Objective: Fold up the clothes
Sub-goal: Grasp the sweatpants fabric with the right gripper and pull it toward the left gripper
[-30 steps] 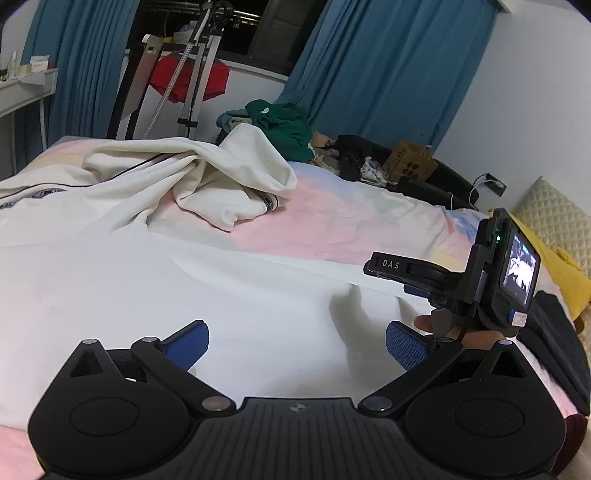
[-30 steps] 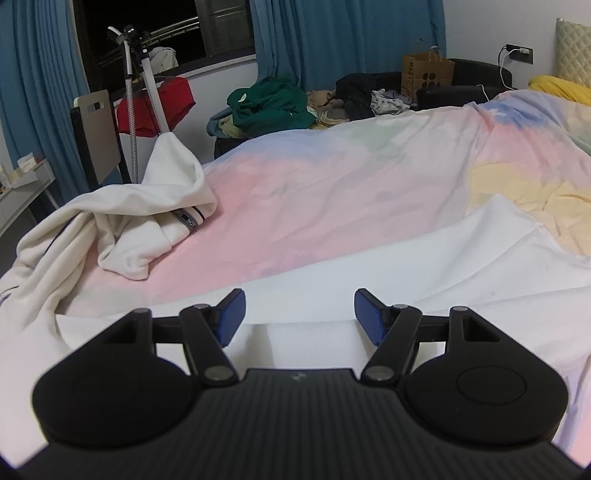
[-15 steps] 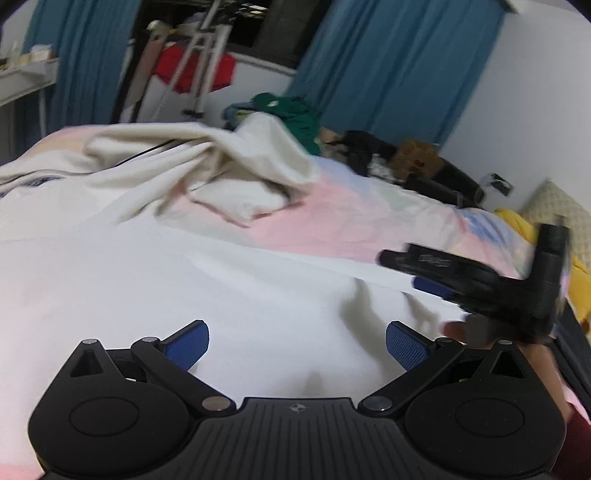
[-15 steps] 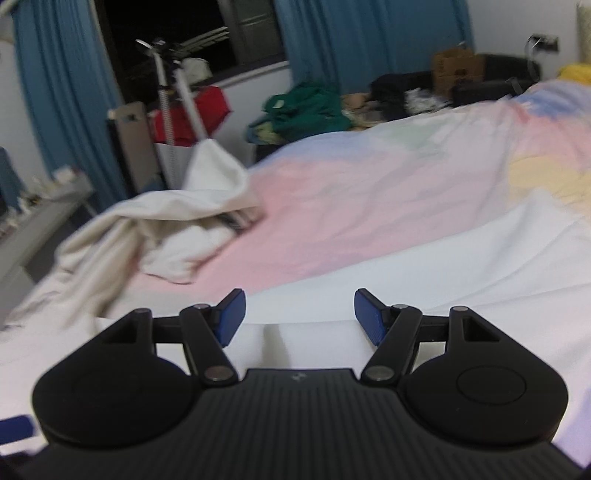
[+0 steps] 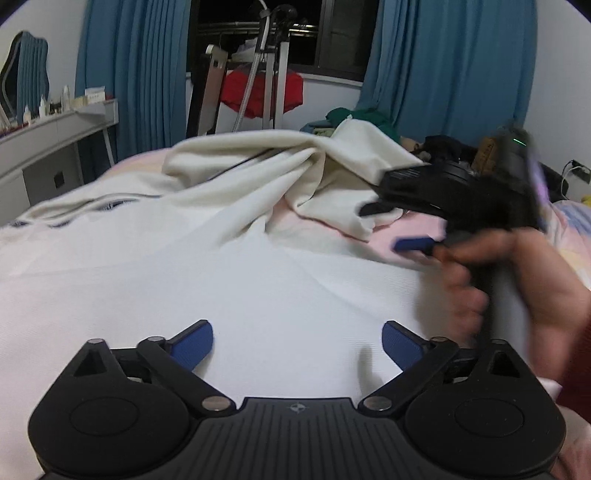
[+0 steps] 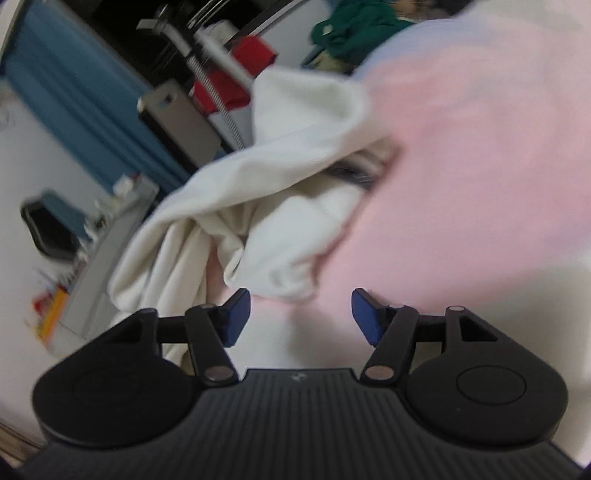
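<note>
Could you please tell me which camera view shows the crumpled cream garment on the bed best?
The left wrist view: the cream garment is sharp there, bunched beyond the flat white cloth. The right wrist view shows it nearer but tilted and motion-blurred.

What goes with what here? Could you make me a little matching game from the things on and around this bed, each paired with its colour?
Things:
1. curtains
2. crumpled garment
3. bag by the window
4. clothes heap beyond the bed

Colours:
A. green
B. cream
C. blue
D. red

Pairs: 1-C, 2-B, 3-D, 4-A
</note>
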`<state>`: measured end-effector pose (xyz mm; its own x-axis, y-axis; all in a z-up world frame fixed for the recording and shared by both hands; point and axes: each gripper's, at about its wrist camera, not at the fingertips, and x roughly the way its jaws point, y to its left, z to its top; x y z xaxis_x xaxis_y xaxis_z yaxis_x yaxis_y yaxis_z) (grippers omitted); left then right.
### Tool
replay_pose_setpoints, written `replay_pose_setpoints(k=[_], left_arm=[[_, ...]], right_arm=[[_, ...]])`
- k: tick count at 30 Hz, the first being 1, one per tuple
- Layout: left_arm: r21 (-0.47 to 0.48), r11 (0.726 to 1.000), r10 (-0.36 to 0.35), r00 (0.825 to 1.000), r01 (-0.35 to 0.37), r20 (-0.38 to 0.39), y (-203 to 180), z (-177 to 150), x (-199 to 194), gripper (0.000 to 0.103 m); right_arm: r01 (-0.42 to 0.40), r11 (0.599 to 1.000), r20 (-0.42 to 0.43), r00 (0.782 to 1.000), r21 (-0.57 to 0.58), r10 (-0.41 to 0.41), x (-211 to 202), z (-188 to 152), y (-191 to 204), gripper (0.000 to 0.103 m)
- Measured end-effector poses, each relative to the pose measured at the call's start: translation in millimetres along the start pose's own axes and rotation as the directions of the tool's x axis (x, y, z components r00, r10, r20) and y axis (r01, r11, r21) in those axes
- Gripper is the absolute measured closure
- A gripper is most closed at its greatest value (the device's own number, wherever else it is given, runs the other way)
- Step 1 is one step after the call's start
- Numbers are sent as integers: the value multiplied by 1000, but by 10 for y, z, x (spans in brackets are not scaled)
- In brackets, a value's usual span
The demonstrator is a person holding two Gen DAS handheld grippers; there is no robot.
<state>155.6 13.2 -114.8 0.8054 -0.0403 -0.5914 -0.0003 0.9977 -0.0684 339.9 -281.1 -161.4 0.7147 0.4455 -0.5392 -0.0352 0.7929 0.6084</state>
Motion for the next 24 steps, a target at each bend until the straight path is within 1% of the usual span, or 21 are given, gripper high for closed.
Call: replay_pose_setpoints(k=[1, 2, 3, 4, 5, 6, 7, 9, 13, 15, 16, 18, 22, 24], left_arm=[[-1, 1000, 3, 1000, -3, 1, 17, -14, 44, 8], [-2, 1000, 10, 1000, -10, 2, 29, -19, 76, 8], [-4, 1000, 14, 1000, -14, 2, 42, -24, 105, 8], [-12, 1000, 8, 1000, -8, 2, 56, -26, 129, 7], [-18, 1000, 2, 1000, -2, 1, 69, -28, 150, 7], [-19, 1000, 0, 1000, 0, -1, 73, -28, 162, 7], [-20, 1000, -3, 1000, 3, -3, 77, -28, 175, 7], [-22, 1000, -8, 1000, 8, -8, 84, -28, 196, 7], [-25, 1000, -12, 1000, 12, 3, 78, 0, 139, 5], [-12, 1000, -9, 1000, 9, 29, 49, 9, 84, 3], [-6, 1000, -9, 999, 9, 41, 36, 14, 58, 3], [-2, 1000, -19, 998, 19, 54, 19, 23, 18, 2], [-15, 999, -32, 998, 32, 46, 31, 41, 14, 2], [-14, 1000, -25, 999, 25, 39, 40, 38, 31, 2]], right_arm=[[12, 999, 3, 1000, -31, -12, 132, 12, 78, 39], [27, 998, 10, 1000, -55, -26, 250, 21, 138, 42], [42, 996, 16, 999, -79, -41, 366, 30, 198, 50], [76, 992, 22, 997, -101, -74, 452, 41, 240, 56], [111, 986, 29, 994, -123, -108, 537, 52, 282, 69], [125, 983, 38, 992, -132, -121, 554, 69, 301, 75], [138, 980, 48, 990, -142, -132, 568, 88, 319, 77], [153, 978, 67, 987, -143, -145, 481, 145, 321, 85], [232, 953, 142, 968, -195, -207, 95, 387, 246, 87], [278, 934, 182, 954, -225, -239, -118, 526, 196, 87], [312, 919, 203, 942, -241, -267, -244, 617, 155, 87], [383, 881, 244, 915, -277, -321, -503, 806, 76, 87], [462, 814, 304, 879, -352, -368, -861, 1109, 0, 87], [526, 727, 350, 847, -441, -400, -907, 1117, 36, 87]])
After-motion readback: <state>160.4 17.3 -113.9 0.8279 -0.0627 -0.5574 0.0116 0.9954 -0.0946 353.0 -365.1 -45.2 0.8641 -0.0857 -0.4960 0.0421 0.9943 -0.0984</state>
